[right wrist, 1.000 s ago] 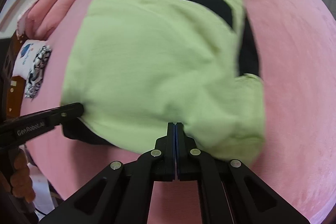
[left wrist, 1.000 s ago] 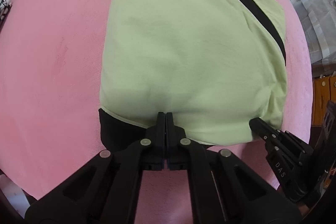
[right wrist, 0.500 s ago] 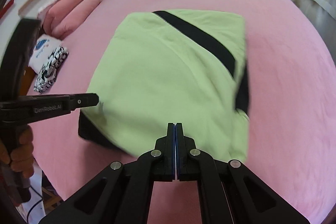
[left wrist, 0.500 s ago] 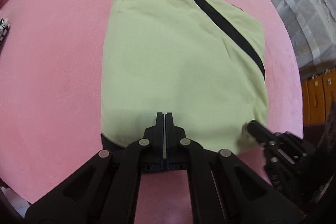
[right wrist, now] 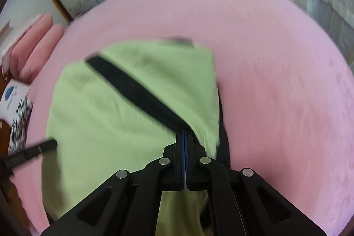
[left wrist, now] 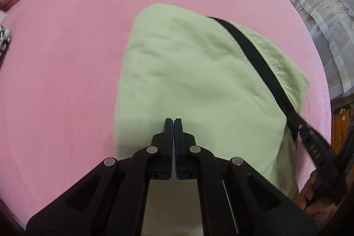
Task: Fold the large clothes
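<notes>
Pink bedding covers the bed (left wrist: 66,81) that fills both wrist views, and on it lies the task's thing, a folded light-green garment (left wrist: 188,81) with a black stripe (left wrist: 258,61) running diagonally across its top layer. In the left wrist view the garment sits at the centre and reaches toward 4 o'clock, its near edge passing under the left gripper (left wrist: 173,123), whose fingers are pressed together over the green cloth; whether cloth is pinched between them cannot be told. The right gripper (right wrist: 185,136) also has its fingers closed tight, with the stripe's lower end and green cloth right at the tips, and cloth shows below between its arms; a real grip on it cannot be confirmed. In that same view the tip of the left gripper comes in at 9 o'clock, touching the garment's edge. Pink pillows (right wrist: 33,45) lie at 10 o'clock, with a black-and-white patterned item (right wrist: 20,123) just below them. Pale quilted fabric (left wrist: 320,21) borders the bed at 2 o'clock in the left view.
</notes>
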Motion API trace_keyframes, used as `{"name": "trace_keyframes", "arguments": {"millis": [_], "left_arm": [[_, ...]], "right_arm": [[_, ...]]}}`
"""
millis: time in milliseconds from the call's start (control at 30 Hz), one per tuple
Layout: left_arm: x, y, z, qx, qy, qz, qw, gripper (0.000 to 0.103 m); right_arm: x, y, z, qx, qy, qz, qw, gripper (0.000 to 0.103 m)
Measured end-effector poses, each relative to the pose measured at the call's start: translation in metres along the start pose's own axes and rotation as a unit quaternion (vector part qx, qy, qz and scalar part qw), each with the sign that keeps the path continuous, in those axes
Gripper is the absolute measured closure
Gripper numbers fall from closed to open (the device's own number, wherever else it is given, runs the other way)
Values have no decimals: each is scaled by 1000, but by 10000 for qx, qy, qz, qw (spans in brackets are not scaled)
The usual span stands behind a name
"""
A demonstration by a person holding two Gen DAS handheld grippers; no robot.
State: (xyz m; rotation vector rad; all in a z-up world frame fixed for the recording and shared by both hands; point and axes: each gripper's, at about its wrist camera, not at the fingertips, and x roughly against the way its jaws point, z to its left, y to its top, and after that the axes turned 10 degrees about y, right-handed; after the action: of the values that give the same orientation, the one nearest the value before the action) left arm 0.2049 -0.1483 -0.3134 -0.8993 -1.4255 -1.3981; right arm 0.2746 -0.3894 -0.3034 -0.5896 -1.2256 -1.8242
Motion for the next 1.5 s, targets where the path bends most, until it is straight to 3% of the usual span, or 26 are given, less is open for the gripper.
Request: {"name": "trace_keyframes", "arguments": {"millis": [100,167,267,367,467,533,600,667,733,867,1033,1133,1233,1300,1367,1400,1433,1500], "left_arm": [[-13,24,-6,39,-117,-90,9999,102],[-17,37,-4,55,-112,-135,9998,102],[-26,64,-9,-35,8,-182,9998,102],[-30,91,10,-71,154,-315,9994,102],[-30,106,31,-18,120,-297,9995,102],[-32,107,38,-101,328,-334,9989,102],[-33,105,50,-83,512,-347,9981,102],[-33,99,62,15,535,-285,9982,102],[-33,90,74,206,621,-139,9978,102],[-28,59,90,582,508,295,9966,102],[-3,15,94,646,469,464,9957,101],[23,-14,96,595,491,496,9958,101],[40,-40,92,567,477,634,9952,101],[53,-69,92,519,406,814,9945,100],[58,-83,92,468,365,980,9934,95],[60,-90,91,422,302,1069,9929,83],[68,-105,97,385,256,1109,9928,64],[72,-112,97,343,233,1048,9936,48]], "right_arm": [[-17,19,14,-44,665,4,9978,103],[-34,24,25,107,780,182,9967,103],[-67,40,31,454,393,337,9976,103],[-78,57,6,38,762,458,9960,103],[-63,55,-1,278,749,383,9961,103],[-49,55,-10,388,118,181,9990,103],[-36,54,-31,42,282,199,9994,103],[-31,54,-39,-110,191,206,9995,103],[-18,49,-42,75,-195,243,9995,103],[11,32,-44,-218,-311,417,9984,103],[62,-25,-37,-480,-288,690,9960,102],[70,-67,-2,-560,-306,1161,9912,82],[89,-97,8,-587,-305,1446,9873,75],[100,-120,15,-641,-333,1580,9848,63],[110,-130,16,-733,-333,1664,9828,47],[110,-135,22,-801,-300,1694,9818,43],[111,-140,27,-854,-250,1691,9816,41],[113,-151,38,-916,-107,1598,9828,41]]}}
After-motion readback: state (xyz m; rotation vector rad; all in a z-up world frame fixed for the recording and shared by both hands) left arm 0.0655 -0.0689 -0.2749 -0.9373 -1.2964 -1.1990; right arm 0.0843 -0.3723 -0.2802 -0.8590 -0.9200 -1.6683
